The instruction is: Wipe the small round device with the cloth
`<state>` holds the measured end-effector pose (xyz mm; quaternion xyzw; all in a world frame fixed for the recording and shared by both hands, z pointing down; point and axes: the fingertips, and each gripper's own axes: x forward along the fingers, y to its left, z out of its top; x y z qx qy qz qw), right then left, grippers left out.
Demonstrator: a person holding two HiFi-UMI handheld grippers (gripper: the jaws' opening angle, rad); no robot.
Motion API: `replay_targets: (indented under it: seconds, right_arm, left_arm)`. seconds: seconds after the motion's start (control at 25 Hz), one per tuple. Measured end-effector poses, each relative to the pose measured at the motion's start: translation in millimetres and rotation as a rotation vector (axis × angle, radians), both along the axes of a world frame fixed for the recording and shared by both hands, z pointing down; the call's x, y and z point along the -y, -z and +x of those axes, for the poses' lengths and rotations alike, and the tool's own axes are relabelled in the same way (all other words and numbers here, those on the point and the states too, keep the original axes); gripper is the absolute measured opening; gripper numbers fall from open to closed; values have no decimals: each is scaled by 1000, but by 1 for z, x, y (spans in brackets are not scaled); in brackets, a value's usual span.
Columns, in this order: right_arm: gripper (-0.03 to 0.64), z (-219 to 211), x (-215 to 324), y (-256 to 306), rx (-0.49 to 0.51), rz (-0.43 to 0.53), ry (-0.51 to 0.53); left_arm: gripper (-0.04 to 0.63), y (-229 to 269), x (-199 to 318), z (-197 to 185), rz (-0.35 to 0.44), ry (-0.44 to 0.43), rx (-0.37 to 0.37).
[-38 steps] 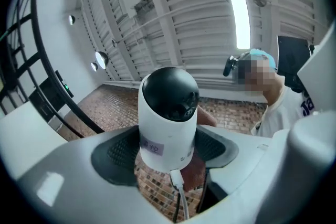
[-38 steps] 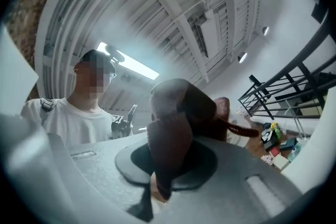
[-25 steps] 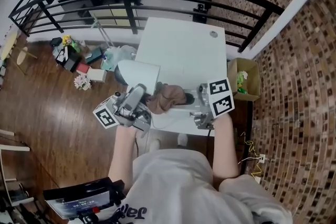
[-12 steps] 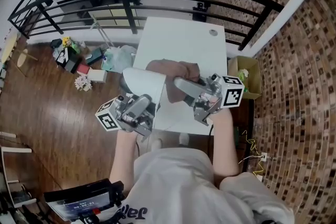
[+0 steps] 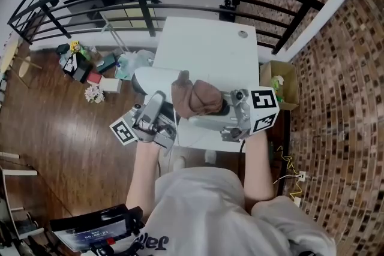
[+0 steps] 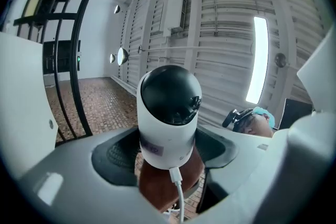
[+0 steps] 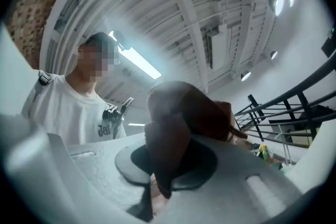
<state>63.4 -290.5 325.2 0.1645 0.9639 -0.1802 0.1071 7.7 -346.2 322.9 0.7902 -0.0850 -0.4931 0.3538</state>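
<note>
The small round device (image 6: pixel 169 113) stands clamped between my left fingers (image 6: pixel 113 152), held above the worktop (image 5: pixel 210 51) with its dome pointing out along them. My right fingers (image 7: pixel 236 176) pinch the cloth (image 7: pixel 178 113), bunched against the device's base, dome uncovered

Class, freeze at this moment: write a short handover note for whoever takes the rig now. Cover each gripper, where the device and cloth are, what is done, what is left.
Left gripper: shut on the small round device, dark dome uncovered, white cable plugged into its base.
Right gripper: shut on the brown cloth.
Where: both held up above the white table, cloth bunched beside the device.
Done: both things are in hand and together.
Left: wipe the device; how much is already wiped does not show.
</note>
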Motion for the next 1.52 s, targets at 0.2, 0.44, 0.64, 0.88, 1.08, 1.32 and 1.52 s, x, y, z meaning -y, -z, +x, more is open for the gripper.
replay_targets:
  seconds: [0.2,0.44,0.64,0.88,1.08,1.32,1.52]
  right_arm:
    - [26,7,34,-44,-162,-98,-137]
    - [26,17,80,-21,-29,-228,-353]
    - [26,27,73,12,104,-174,-377]
    - [26,8,28,13,76,-18,-157]
    - [26,10,49,-52,-157,-43,-223]
    - [26,16,103,-13,28,-217,-429]
    - [26,6,89,-17,33,-223,-370]
  left_arm:
    - [354,13,-8,1,48,-28,-23]
    - [356,-1,-15,25,74,-38,90]
    - [354,-11,-1,24,4,-18,95]
    - [354,-14,16,12,-38,6,56]
    - [354,-7,21,5,-7,3,21]
    - [354,-28,33,20,-15,8,164]
    - [354,-49,58,15,-121,25,153]
